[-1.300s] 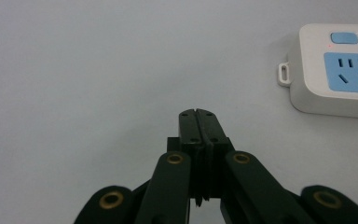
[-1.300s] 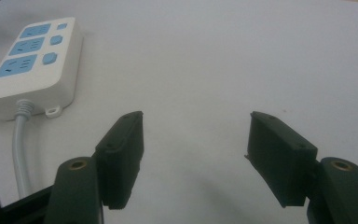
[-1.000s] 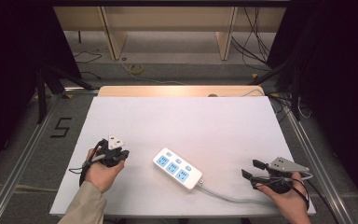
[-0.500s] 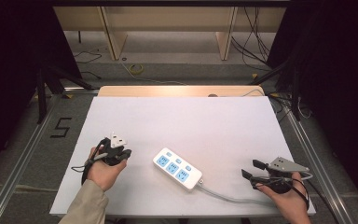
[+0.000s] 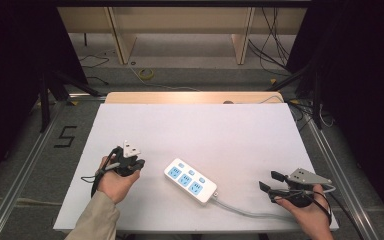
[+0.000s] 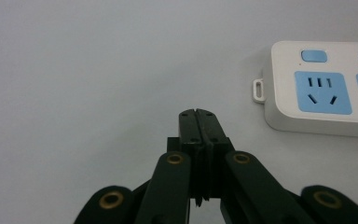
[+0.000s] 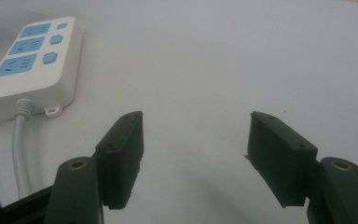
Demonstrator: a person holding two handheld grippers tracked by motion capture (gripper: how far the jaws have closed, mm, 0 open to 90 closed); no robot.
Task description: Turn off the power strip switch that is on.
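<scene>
My left hand (image 5: 114, 181) rests low on the white table top (image 5: 205, 130), wrist bent inward. Its black two-jaw left gripper (image 6: 199, 115) has its jaws pressed together on nothing and aims toward the white plastic power strip with blue sockets (image 5: 190, 180), which lies near it at mid-table, angled. My right hand (image 5: 307, 210) sits at the near right edge; the black right gripper (image 7: 196, 121) is spread wide, empty, well apart from the strip. The strip's grey cable (image 5: 245, 211) runs toward my right hand.

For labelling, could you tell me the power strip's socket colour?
Light blue sockets on the white power strip, clearest in the left gripper view.
</scene>
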